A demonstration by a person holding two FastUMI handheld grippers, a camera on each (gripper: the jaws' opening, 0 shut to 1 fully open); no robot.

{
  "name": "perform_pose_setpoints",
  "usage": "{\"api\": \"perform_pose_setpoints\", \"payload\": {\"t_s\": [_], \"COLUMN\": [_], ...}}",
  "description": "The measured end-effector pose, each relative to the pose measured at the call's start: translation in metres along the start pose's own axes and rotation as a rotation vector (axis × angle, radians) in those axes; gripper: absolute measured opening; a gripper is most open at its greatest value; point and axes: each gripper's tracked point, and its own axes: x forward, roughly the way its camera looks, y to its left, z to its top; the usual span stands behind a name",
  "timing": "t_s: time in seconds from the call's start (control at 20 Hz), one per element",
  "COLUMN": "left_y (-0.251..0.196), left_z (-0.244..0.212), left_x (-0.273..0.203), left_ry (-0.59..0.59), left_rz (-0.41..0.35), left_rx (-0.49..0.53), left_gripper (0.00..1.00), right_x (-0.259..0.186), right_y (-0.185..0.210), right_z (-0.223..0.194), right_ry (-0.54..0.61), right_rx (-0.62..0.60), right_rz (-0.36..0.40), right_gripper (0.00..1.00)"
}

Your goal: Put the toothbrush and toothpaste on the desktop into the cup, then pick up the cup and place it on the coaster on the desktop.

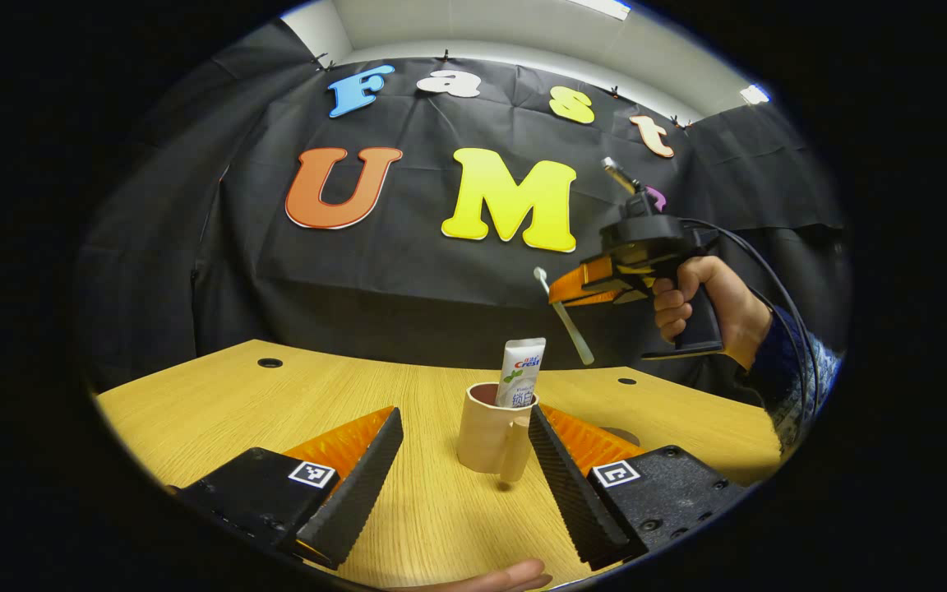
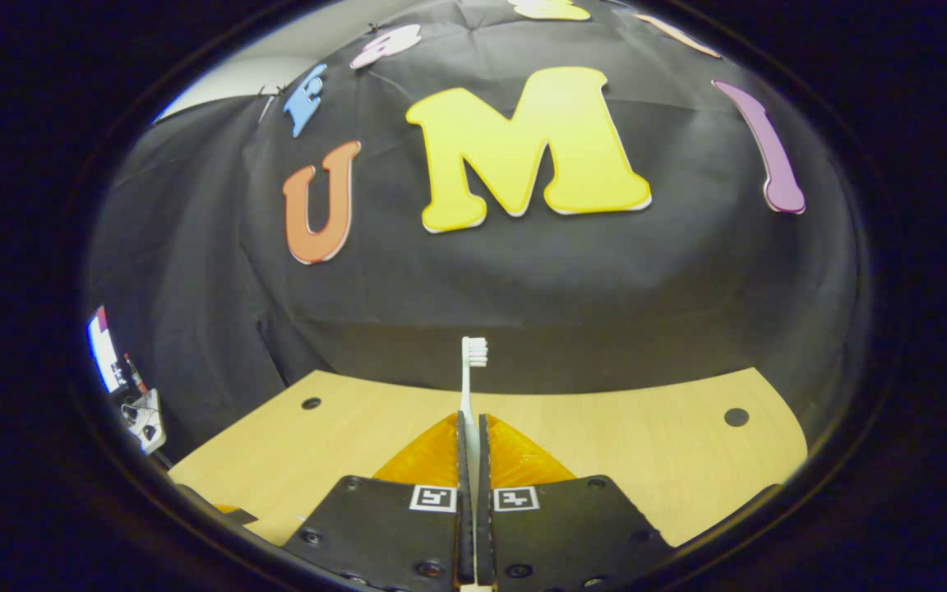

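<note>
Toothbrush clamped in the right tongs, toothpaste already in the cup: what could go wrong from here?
1. The toothbrush is pinched at one spot along its thin handle, so it may pivot or slip on the way down.
2. The toothpaste fills part of the cup mouth; the toothbrush could snag it or hit the rim.
3. The left tongs flank the cup, jaws open; a nudge could tip it.

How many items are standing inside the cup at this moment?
1: only the toothpaste stands in the cup. The toothbrush is held up in the air by the right gripper.

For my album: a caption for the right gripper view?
Right gripper shut on a toothbrush above the desktop.
</note>
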Motion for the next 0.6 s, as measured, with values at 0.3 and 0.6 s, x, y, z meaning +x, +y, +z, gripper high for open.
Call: {"api": "perform_pose_setpoints", "payload": {"t_s": [0.3, 0.6], "left_y": [0.000, -0.002], "left_z": [0.000, -0.003], "left_x": [-0.001, -0.001], "left_ry": [0.007, 0.015], "left_rz": [-0.003, -0.011], "left_rx": [-0.017, -0.020], "left_gripper": [0.98, 0.98], "right_x": [0.004, 0.016], "right_y": [0.011, 0.023], "right_z": [0.012, 0.009], "right_ry": [-0.169, -0.239], "right_rx": [0.032, 0.055], "right_rz": [0.130, 0.233], "right_gripper": [0.01, 0.02]}}
